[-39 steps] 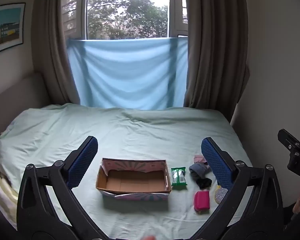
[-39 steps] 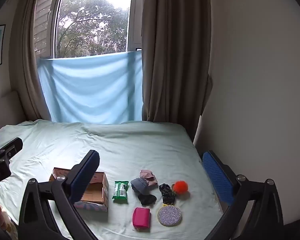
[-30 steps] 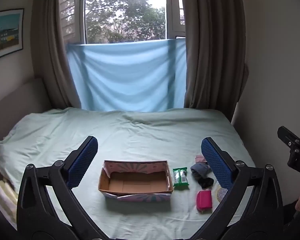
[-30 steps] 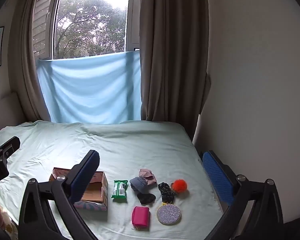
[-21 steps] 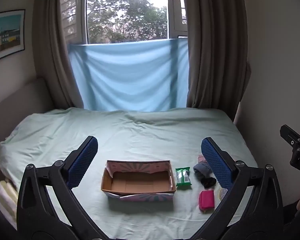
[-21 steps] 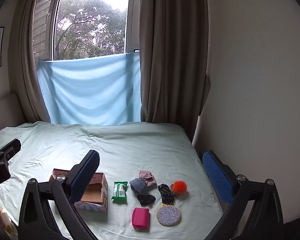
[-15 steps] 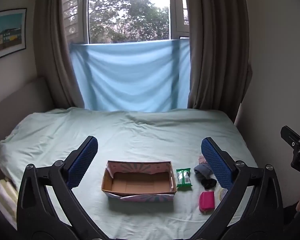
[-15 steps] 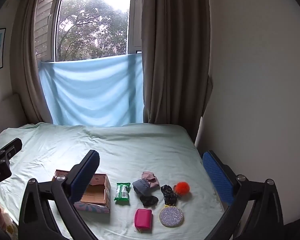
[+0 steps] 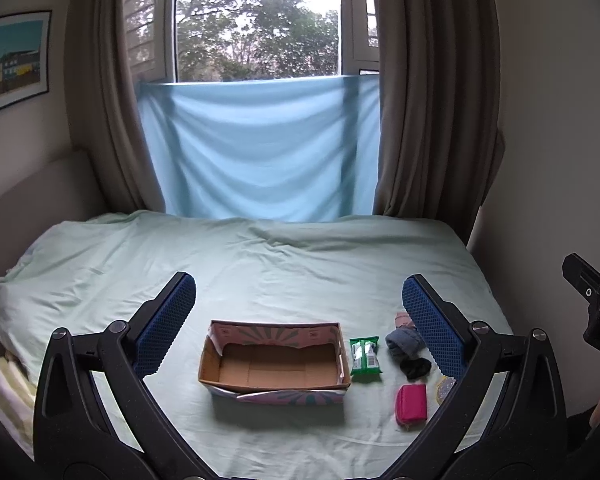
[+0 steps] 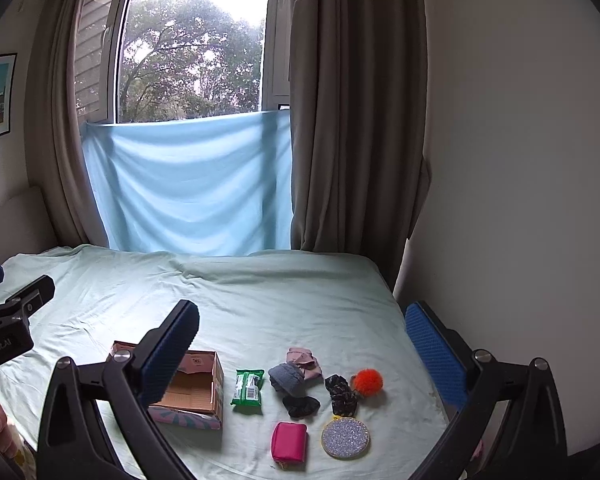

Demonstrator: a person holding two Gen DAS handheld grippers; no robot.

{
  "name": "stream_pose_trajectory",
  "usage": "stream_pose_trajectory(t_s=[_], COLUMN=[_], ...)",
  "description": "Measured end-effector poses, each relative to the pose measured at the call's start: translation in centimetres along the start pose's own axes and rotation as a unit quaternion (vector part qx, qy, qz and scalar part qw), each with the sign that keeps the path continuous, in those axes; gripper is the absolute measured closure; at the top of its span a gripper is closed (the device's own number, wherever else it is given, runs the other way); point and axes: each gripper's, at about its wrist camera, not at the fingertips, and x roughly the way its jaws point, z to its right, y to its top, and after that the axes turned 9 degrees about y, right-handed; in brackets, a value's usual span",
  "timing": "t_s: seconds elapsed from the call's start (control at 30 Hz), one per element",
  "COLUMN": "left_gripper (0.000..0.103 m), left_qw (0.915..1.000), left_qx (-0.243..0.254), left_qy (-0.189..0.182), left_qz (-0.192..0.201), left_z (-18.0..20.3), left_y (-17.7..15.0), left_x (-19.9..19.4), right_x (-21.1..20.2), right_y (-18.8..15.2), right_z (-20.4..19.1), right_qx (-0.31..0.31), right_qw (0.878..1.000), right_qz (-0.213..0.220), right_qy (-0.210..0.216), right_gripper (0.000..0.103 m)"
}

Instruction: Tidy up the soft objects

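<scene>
2 pairs of tongs hung above the near edge of the bed (image 9: 260, 264), both spread wide and gripping nothing: the left tongs (image 9: 299, 312) framed the cardboard box (image 9: 274, 360), the right tongs (image 10: 302, 344) framed the loose items. That box sat open-topped and empty near the bed's near edge, presumably as the container for sorting. To its right, toward the near right corner, lay the things in a loose cluster: a green packet (image 10: 249, 387) just beside the box, then a grey sock (image 10: 286, 378) touching a pink cloth (image 10: 304, 360), a black scrunchie (image 10: 301, 406), a dark patterned scrunchie (image 10: 341, 394) touching an orange pompom (image 10: 367, 381), and nearest the edge a pink pouch (image 10: 289, 441) and a glittery round disc (image 10: 345, 438). Spread out singly, most offered a clean pinch. No item was in the box, so I judged the sorting not begun.
</scene>
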Motion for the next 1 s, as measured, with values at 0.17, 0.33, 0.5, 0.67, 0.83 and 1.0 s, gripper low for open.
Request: stream_pose_trajectory(t_s=[0.17,0.33,0.5,0.67,0.83,1.0], left_gripper=[0.001,0.001,0.001,0.001,0.001,0.001], left_qw=[1.0000,1.0000,1.0000,1.0000,1.0000,1.0000], left_qx=[0.000,0.002,0.002,0.001,0.001,0.001], left_qy=[-0.005,-0.006,-0.005,-0.005,-0.005,-0.006], left_qz=[-0.001,-0.003,-0.005,-0.004,-0.005,-0.005], left_z=[0.04,0.27,0.41,0.46,0.51,0.53], left_y=[0.11,0.06,0.24,0.09,0.04,0.10], left_x=[0.28,0.56,0.80,0.83,0.87,0.86], right_x=[-0.08,0.00,0.02,0.15,0.08,0.12], right_y=[0.06,0.10,0.08,0.24,0.26,0.26], right_z=[-0.08,0.01,-0.02,-0.19,-0.13,-0.19], right_qx=[0.000,0.001,0.000,-0.002,-0.001,-0.001], right_qw=[1.000,1.000,1.000,1.000,1.000,1.000], right_qz=[0.000,-0.001,0.001,0.000,0.001,0.001], right_qy=[0.000,0.001,0.001,0.001,0.001,0.001], right_gripper=[0.000,0.000,0.000,0.000,0.000,0.000])
